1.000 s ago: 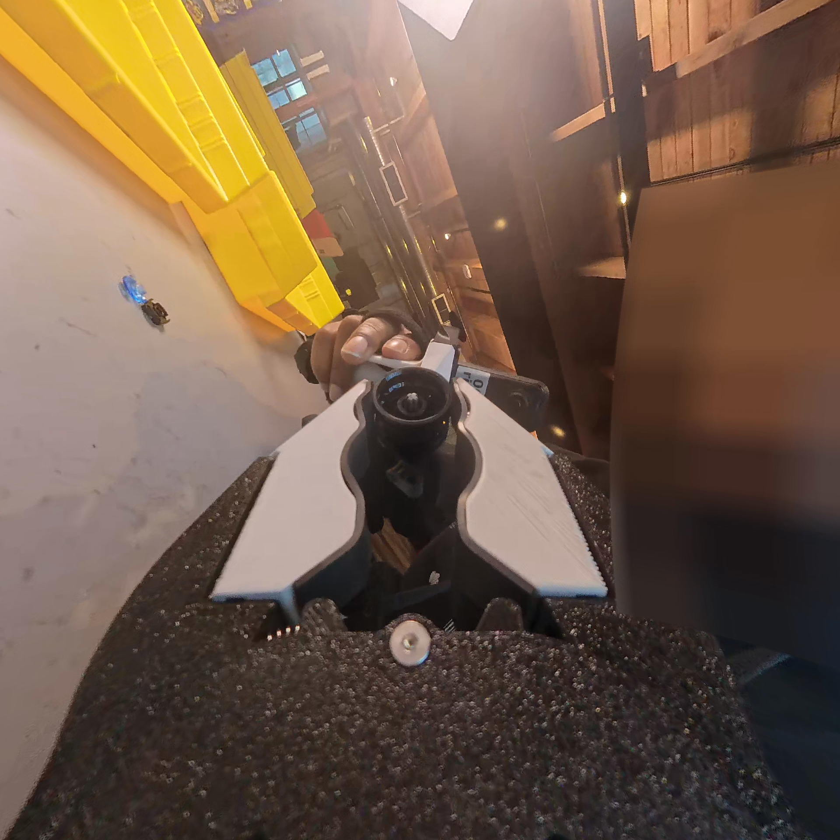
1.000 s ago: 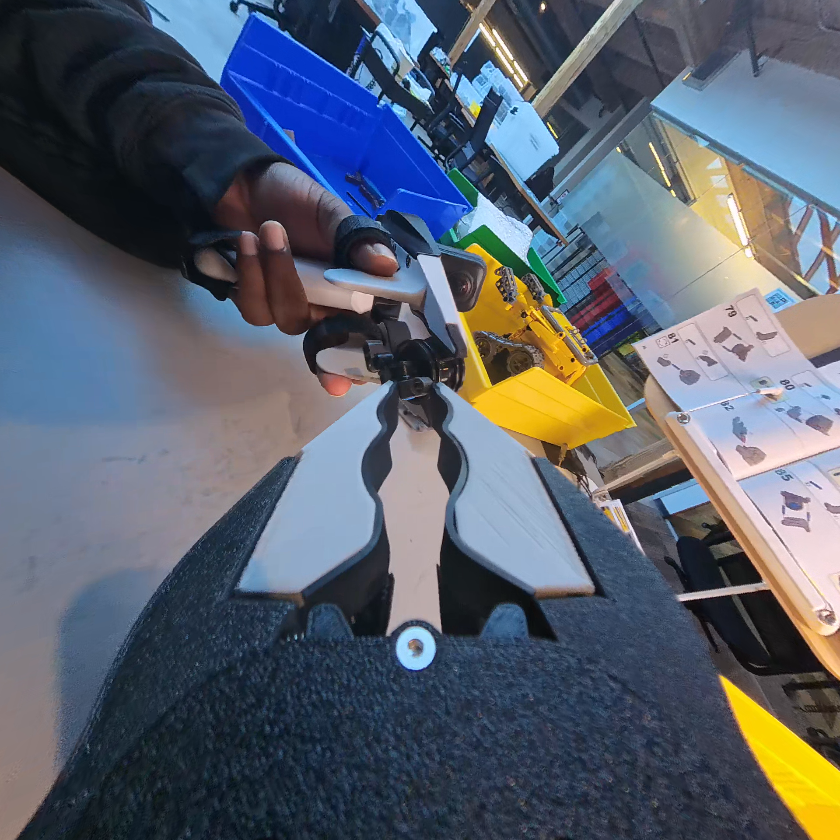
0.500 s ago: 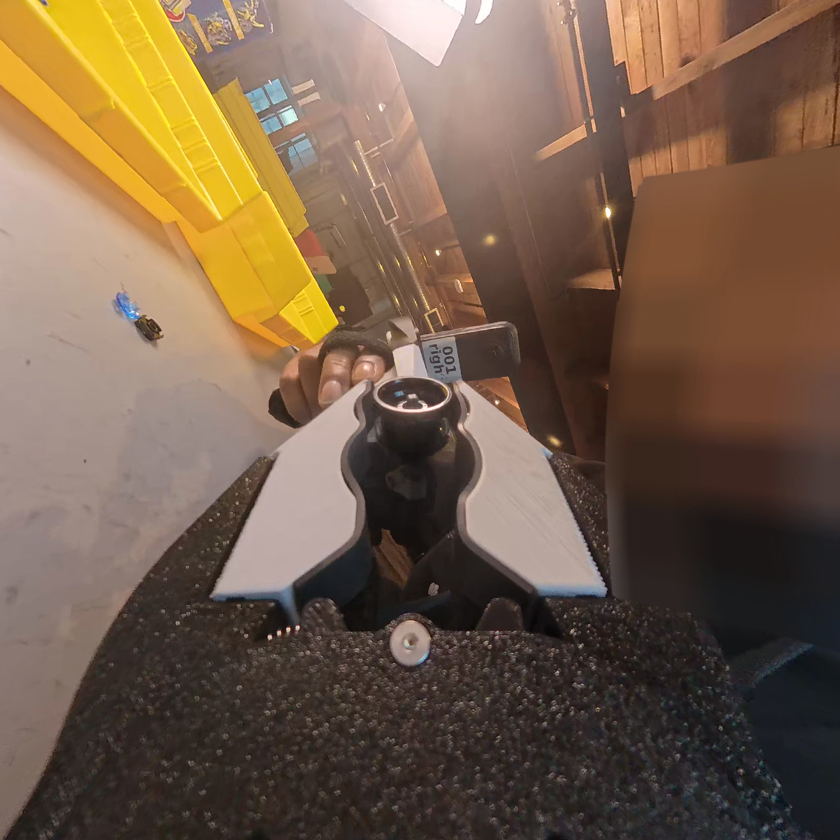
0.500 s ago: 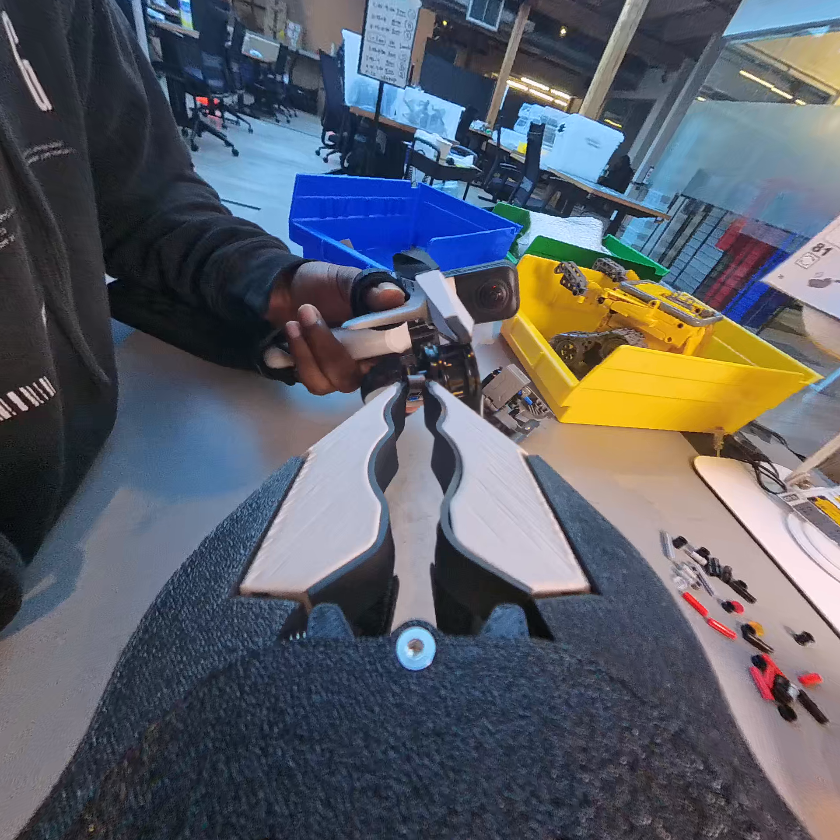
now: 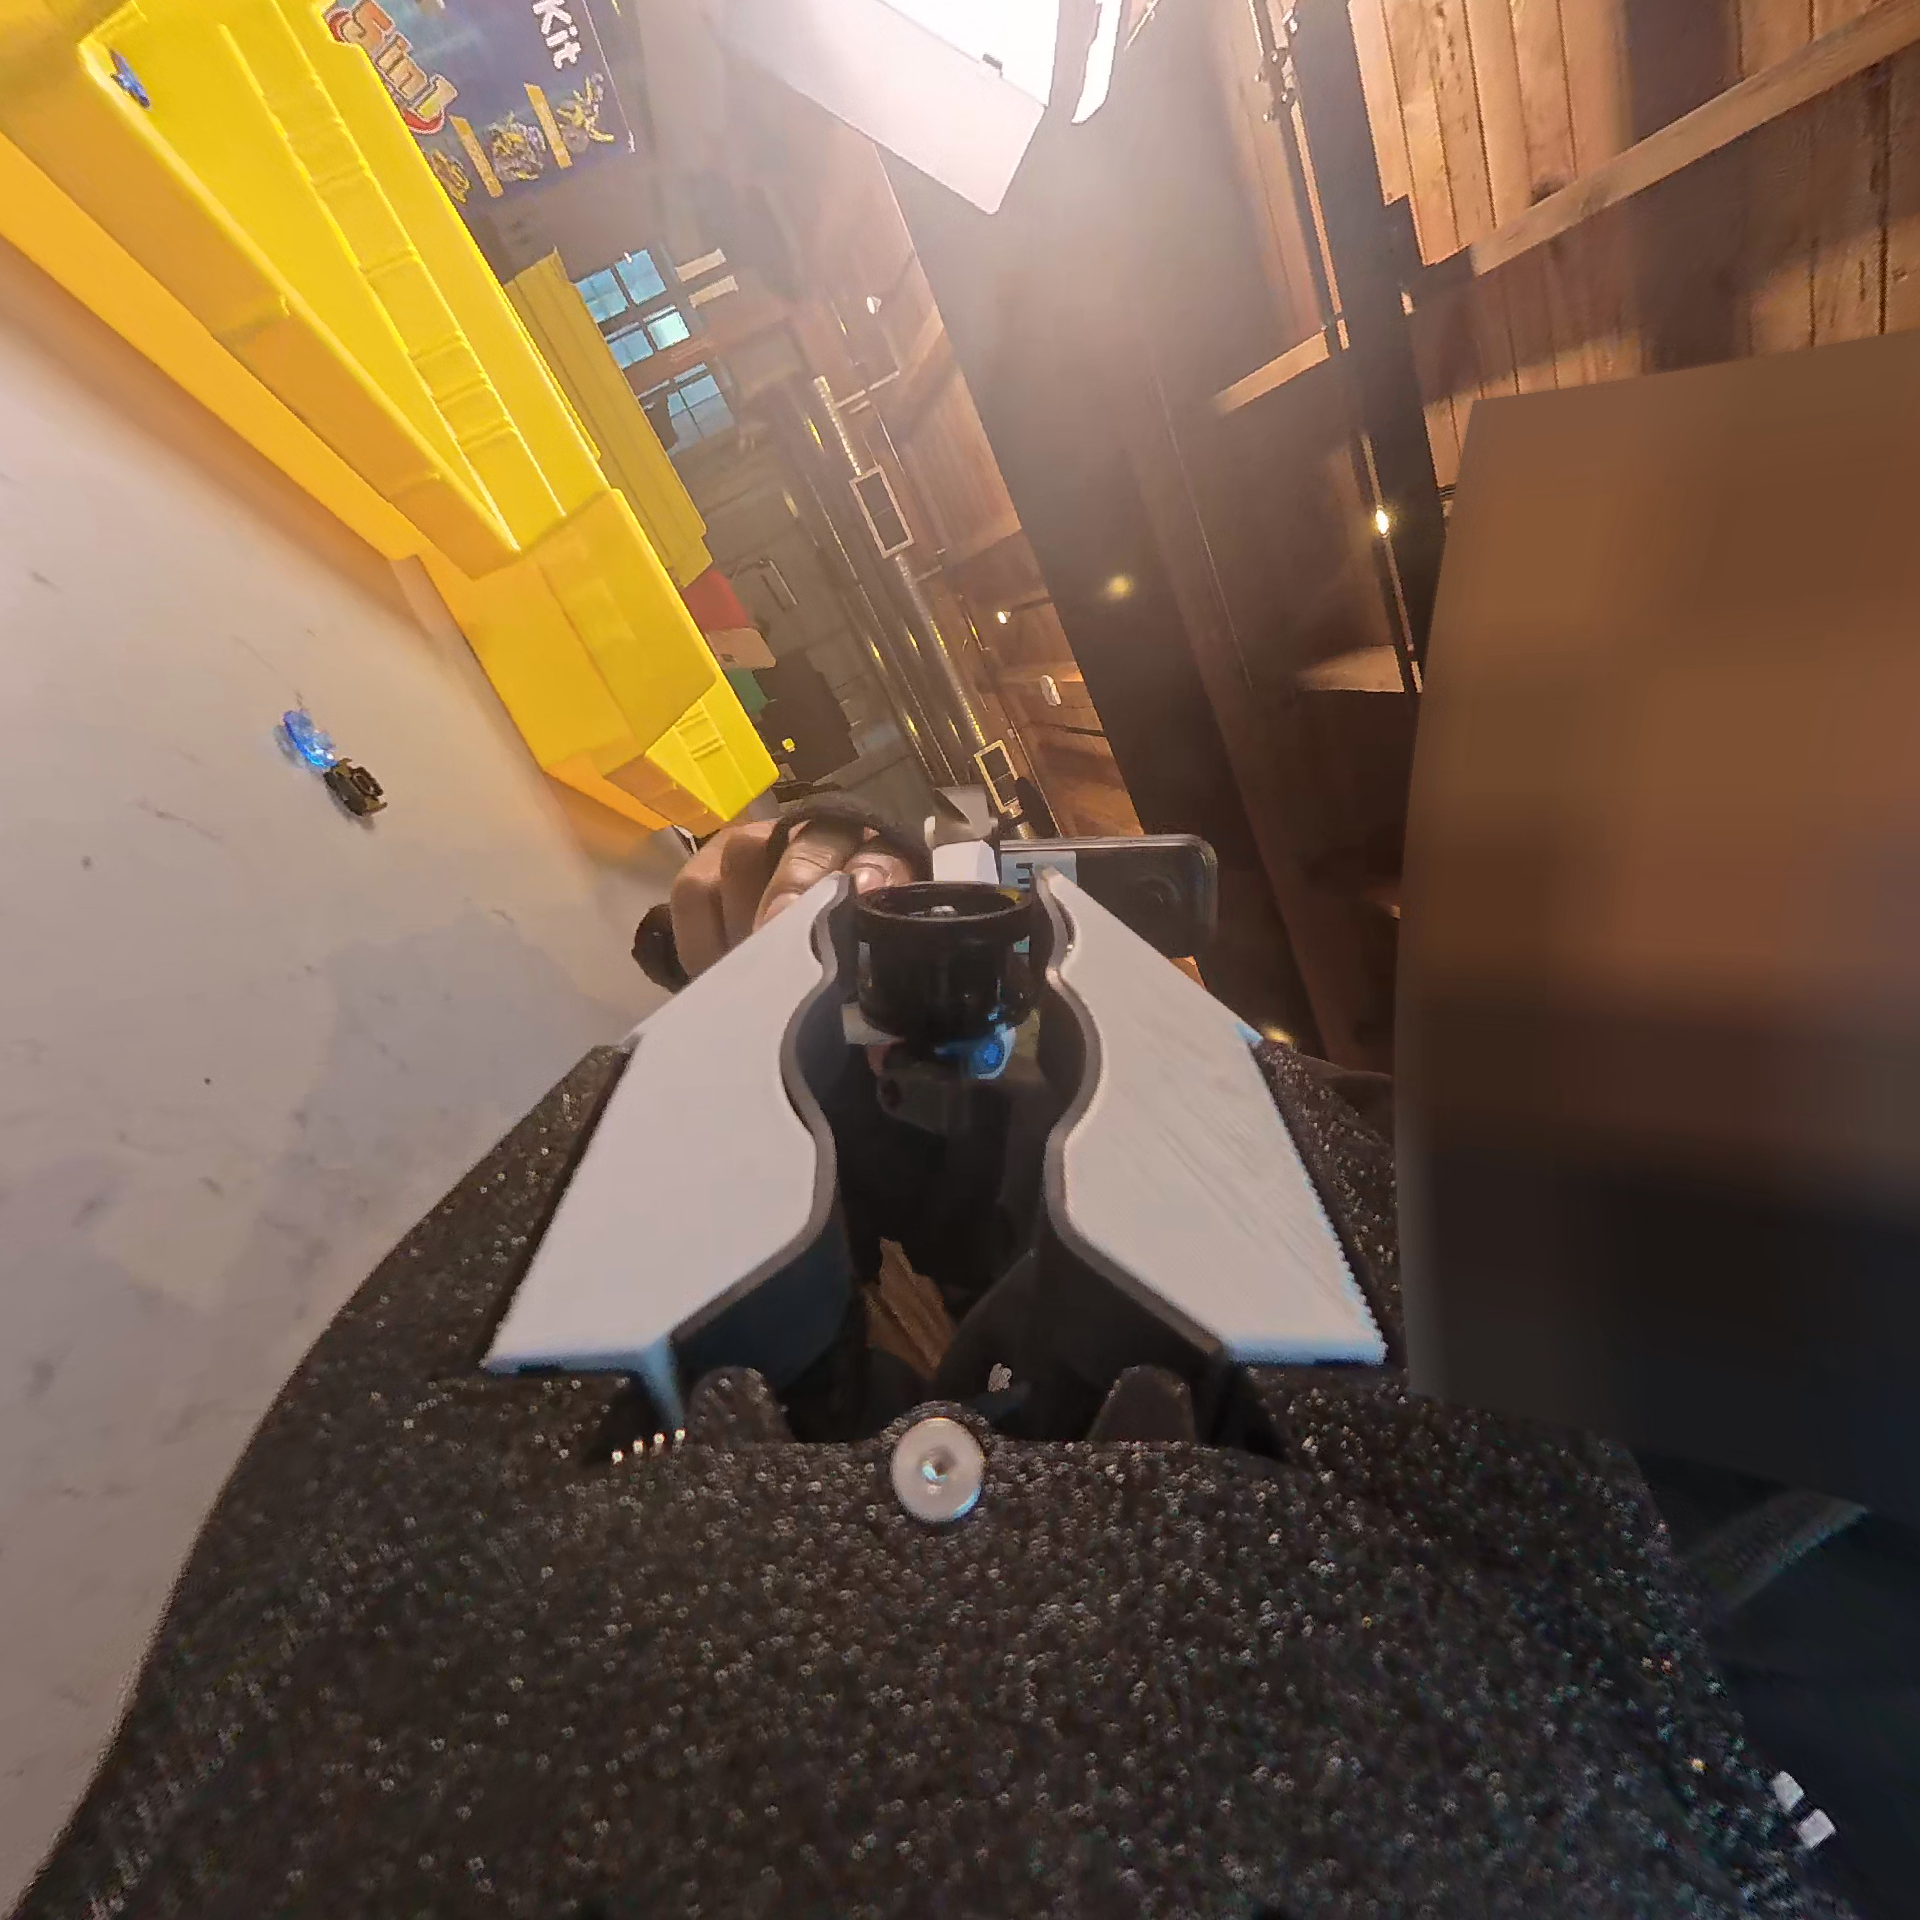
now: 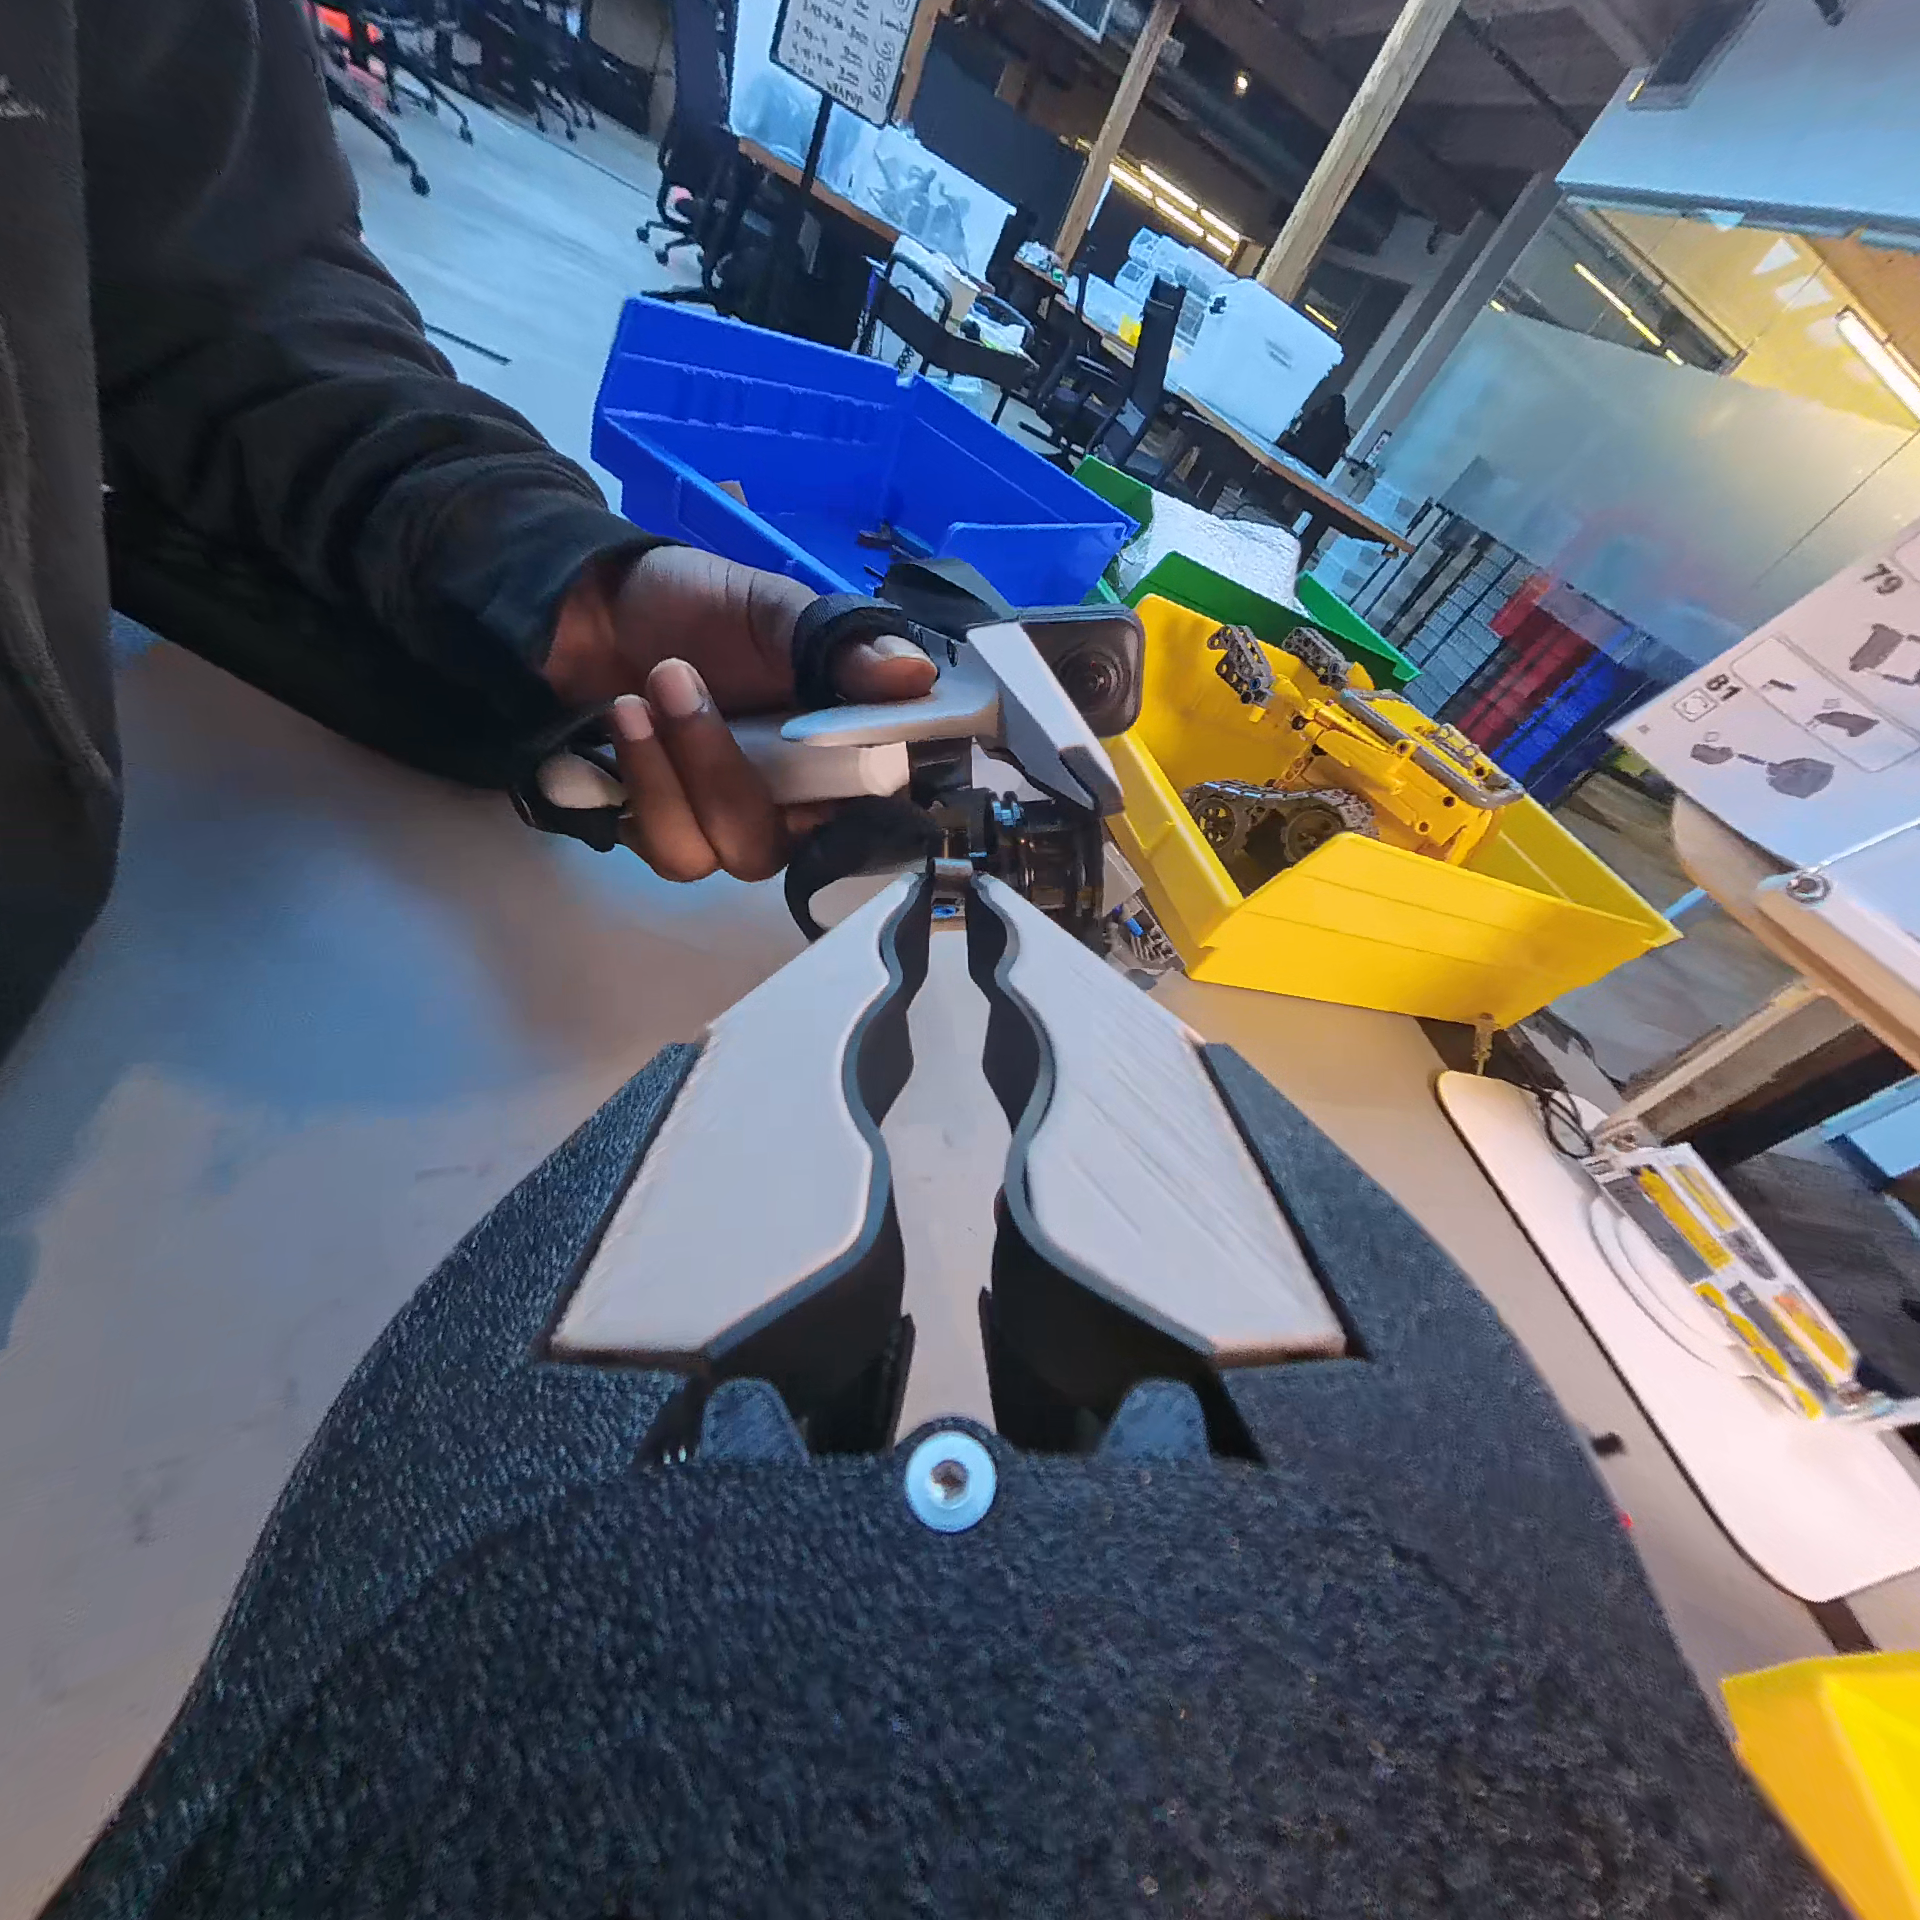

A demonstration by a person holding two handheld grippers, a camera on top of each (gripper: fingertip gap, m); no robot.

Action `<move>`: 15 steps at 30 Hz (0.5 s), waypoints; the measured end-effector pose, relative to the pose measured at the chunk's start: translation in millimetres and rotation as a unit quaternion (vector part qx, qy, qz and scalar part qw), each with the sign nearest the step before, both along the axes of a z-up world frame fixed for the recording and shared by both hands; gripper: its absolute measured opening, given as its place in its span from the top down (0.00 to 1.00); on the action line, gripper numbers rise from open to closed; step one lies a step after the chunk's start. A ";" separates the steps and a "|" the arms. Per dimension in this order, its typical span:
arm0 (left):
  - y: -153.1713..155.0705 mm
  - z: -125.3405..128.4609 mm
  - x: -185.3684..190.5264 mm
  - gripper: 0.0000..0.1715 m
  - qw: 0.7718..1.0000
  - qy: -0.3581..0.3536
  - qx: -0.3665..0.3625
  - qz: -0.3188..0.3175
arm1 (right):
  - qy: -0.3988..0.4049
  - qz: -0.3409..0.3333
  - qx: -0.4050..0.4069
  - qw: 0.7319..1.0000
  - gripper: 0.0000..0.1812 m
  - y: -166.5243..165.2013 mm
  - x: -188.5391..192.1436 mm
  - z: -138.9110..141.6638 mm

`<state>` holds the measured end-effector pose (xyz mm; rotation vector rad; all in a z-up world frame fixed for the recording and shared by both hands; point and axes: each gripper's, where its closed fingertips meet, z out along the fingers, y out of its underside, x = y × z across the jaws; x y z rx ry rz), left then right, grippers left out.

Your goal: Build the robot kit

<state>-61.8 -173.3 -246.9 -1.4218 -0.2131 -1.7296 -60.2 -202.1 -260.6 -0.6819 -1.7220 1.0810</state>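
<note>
In the left wrist view my left gripper (image 5: 940,935) is shut on a black round toy-brick assembly (image 5: 940,966), held at the fingertips above the table. A blue pin (image 5: 987,1055) shows on its underside. Behind it are a hand and the right gripper's camera (image 5: 1132,883). In the right wrist view my right gripper (image 6: 949,885) is nearly closed on a small grey piece (image 6: 948,869) that sticks out of the same black assembly (image 6: 1044,847). A hand (image 6: 707,717) holds the left gripper, whose grey finger (image 6: 1039,727) lies over the assembly.
A yellow bin (image 6: 1403,925) holds a yellow tracked model (image 6: 1351,769). A blue bin (image 6: 831,457) and a green bin (image 6: 1205,592) stand behind. An instruction sheet (image 6: 1808,707) and white board (image 6: 1714,1403) are at right. Yellow bins (image 5: 416,364) and small loose pieces (image 5: 332,758) lie left. Only a small space, under 4 cm, lies between the two pairs of fingers.
The black assembly has turned from face-on to side-on between the left fingers. The right gripper has swung round, moved in and narrowed onto the small grey piece. The two grippers stay together.
</note>
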 end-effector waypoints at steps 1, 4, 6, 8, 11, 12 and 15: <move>-0.1 -0.1 0.2 0.83 1.000 0.001 0.000 0.000 | 0.003 -0.002 0.010 1.000 0.97 0.0 0.3 -0.2; -0.7 1.7 -0.3 0.83 1.000 -0.002 0.005 0.001 | 0.012 -0.011 0.025 1.000 0.97 0.0 0.8 2.0; -1.0 3.5 -1.1 0.83 1.000 -0.001 0.009 0.005 | 0.020 -0.019 0.038 0.999 0.97 -0.2 0.7 3.7; 0.1 4.0 -4.3 0.83 1.000 -0.010 0.007 0.012 | 0.032 -0.034 0.056 0.997 0.98 1.2 0.1 5.9; -3.0 9.2 -3.5 0.82 0.999 -0.002 0.025 0.020 | 0.050 -0.039 0.073 0.995 0.97 -2.7 0.3 9.5; -3.9 12.8 -3.5 0.82 0.999 0.012 0.036 0.025 | 0.054 -0.044 0.069 0.995 0.97 -1.7 0.3 12.4; -2.5 14.4 -5.7 0.82 0.999 0.002 0.033 0.021 | 0.067 -0.054 0.067 0.994 0.97 3.2 -0.2 16.0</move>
